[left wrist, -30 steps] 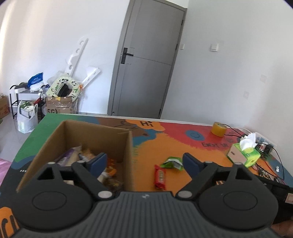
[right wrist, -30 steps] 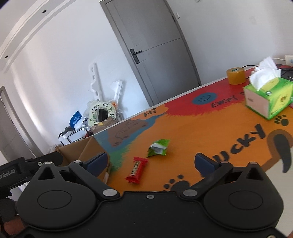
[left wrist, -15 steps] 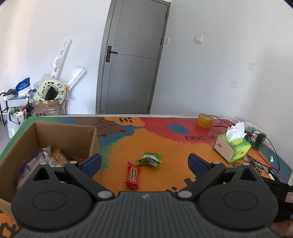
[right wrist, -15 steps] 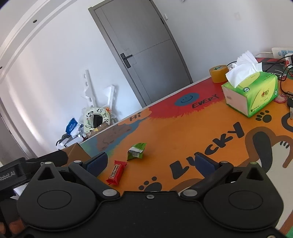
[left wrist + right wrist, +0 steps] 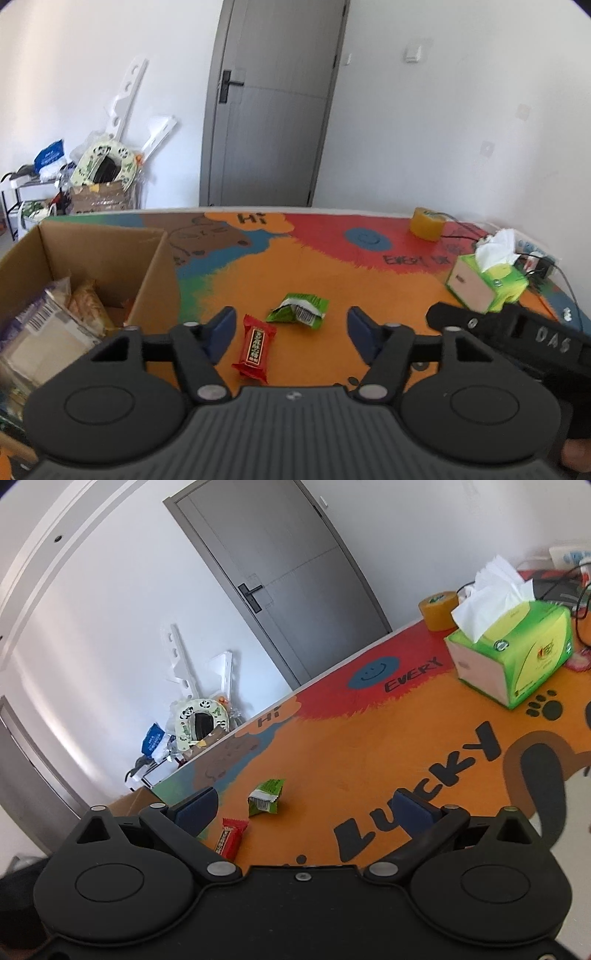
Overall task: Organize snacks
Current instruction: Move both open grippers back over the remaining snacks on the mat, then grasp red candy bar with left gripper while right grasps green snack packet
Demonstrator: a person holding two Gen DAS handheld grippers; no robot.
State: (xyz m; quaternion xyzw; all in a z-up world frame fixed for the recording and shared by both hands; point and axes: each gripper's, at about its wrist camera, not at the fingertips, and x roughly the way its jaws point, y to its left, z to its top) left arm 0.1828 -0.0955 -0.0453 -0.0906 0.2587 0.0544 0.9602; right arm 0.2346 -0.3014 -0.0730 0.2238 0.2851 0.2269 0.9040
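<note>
- Tongs of the left gripper (image 5: 291, 332) stand spread and empty; a second ago they hung over the cardboard box (image 5: 96, 254), which now sits at the left edge of the left wrist frame.
- That swing away from the box suggests one delivery is done and the next pickup is being lined up.
- Red snack bar (image 5: 254, 348) lies lower centre of the left wrist frame, between the blue pads and nearer the left one, flat on the printed table mat (image 5: 369, 288).
- Green snack packet (image 5: 300, 309) lies just beyond the bar, centre frame, apart from it and opened-looking at one end.
- Right gripper (image 5: 306, 808) is likewise spread with nothing between its pads; over the last second the tissue box (image 5: 517, 661) has grown larger at the upper right of its frame.
- From the right wrist view the red bar sits low, just right of the left pad, with the green packet slightly above it.
- Box already holds several packets, so these two look like the last loose snacks.
</note>
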